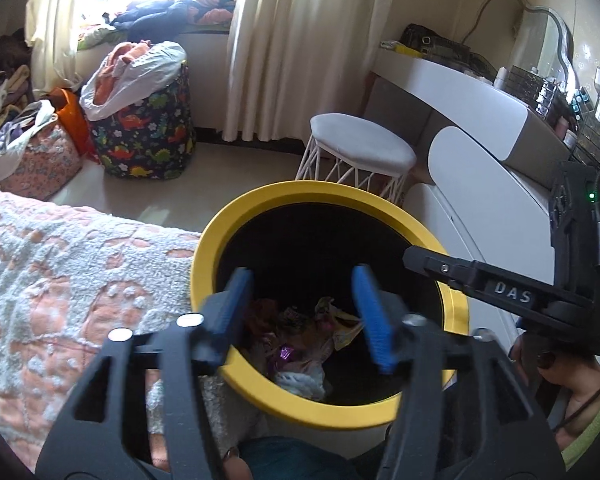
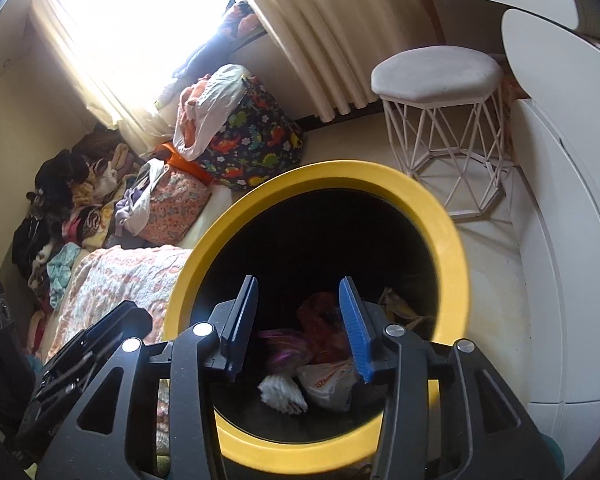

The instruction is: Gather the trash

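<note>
Left wrist view shows the left gripper point(image 1: 304, 312) released and empty above the yellow bin point(image 1: 328, 200); trash point(image 1: 300, 336) lies inside. The right gripper point(image 2: 298, 326) is also released, empty. Collecting seems nearly done.

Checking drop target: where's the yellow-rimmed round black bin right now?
The yellow-rimmed round black bin fills the lower centre of both wrist views, between the pink-and-white blanket on its left and the white cabinet on its right.

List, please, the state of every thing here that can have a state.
Yellow-rimmed trash bin: uncovered, trash at the bottom.
Left gripper: open, empty, over the bin.
Right gripper: open, empty, over the bin.
Dinosaur-print bag: open, stuffed with clothes.
Curtains: partly drawn.
White stool: upright, unoccupied.
</note>
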A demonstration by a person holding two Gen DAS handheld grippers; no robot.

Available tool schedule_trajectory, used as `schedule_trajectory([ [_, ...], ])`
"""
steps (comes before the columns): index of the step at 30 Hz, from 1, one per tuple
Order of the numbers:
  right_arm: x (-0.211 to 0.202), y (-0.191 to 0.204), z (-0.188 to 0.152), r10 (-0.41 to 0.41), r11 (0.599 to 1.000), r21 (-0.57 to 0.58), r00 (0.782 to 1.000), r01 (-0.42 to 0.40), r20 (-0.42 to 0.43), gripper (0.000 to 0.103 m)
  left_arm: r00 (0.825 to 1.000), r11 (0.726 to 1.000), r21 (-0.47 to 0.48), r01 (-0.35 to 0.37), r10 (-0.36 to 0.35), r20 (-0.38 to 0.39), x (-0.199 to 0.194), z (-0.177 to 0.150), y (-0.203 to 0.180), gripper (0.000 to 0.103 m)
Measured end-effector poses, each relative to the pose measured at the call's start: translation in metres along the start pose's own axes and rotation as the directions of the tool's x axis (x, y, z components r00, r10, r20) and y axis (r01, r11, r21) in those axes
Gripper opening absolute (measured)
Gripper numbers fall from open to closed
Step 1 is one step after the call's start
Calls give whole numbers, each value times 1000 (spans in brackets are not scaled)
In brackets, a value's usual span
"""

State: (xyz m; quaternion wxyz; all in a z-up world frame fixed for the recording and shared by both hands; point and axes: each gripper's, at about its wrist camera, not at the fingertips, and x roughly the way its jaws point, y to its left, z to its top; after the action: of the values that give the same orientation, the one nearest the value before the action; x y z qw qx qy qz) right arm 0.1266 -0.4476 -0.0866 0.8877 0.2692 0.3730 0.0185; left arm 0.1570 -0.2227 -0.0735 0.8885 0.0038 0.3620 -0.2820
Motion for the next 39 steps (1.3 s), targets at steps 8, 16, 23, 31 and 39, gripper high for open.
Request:
schedule_trajectory([
  [8,-35,3,-6,-29,999,-27,996,31,83,77,999,999,-21,-41,41,15,-18,-3,5,91],
  [16,-72,34,-28,-16,991,-130,978,45,210,96,992,991,-83,-103,108,67,-66,-16,27,92],
  [23,-90,68,-61,37,969,-243,938,51,344,96,973,974,-131,-187,202,115,-110,-37,46,92],
  [31,-101,98,-95,88,935,-345,885,85,456,96,939,945,-167,-282,307,154,-151,-66,63,92],
  [39,-99,103,-103,96,931,-355,882,84,462,96,922,932,-187,-310,343,180,-166,-76,71,92],
])
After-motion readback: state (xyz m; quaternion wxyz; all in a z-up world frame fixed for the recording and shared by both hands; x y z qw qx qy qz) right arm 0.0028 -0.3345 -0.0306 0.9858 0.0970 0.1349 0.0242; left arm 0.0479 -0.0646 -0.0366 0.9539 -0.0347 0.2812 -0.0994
